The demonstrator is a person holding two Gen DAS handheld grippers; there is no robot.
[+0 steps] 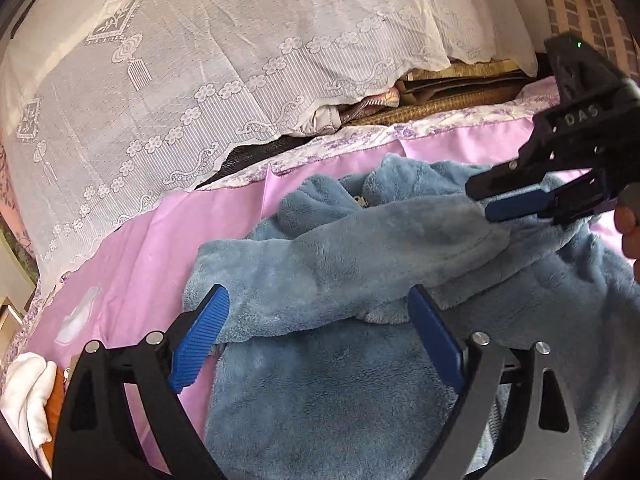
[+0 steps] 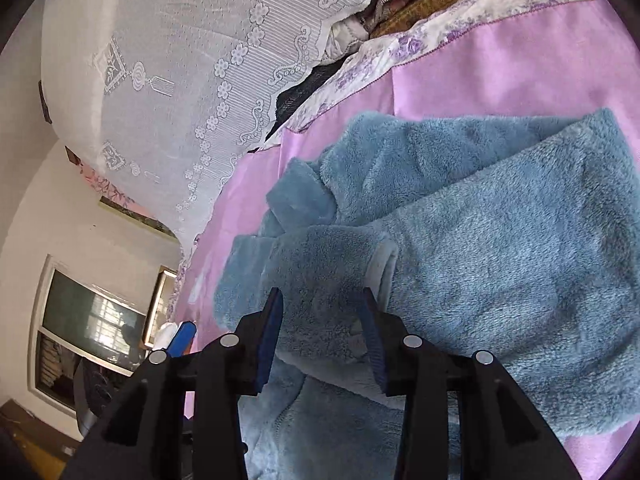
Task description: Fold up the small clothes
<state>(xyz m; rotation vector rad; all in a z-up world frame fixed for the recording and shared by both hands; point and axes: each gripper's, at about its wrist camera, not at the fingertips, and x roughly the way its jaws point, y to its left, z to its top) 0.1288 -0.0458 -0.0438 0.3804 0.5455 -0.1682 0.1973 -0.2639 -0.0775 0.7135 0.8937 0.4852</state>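
A blue fleece garment (image 1: 360, 360) lies on a pink sheet (image 1: 152, 256). One sleeve (image 1: 344, 264) is folded across its body. My left gripper (image 1: 316, 304) is open above the sleeve's cuff end, with its jaws wide apart and nothing between the blue pads. My right gripper (image 2: 320, 312) is open over the same folded sleeve (image 2: 500, 248), its jaws standing either side of the fleece fold near the white cuff lining. The right gripper also shows in the left wrist view (image 1: 486, 200) at the upper right, above the garment's shoulder.
A white lace cover (image 1: 200, 80) drapes a pile behind the sheet. Woven mats and bedding (image 1: 452, 88) lie beyond the floral sheet border. A white cloth (image 1: 28, 396) sits at the left edge. A window (image 2: 88, 320) shows at the right wrist view's left.
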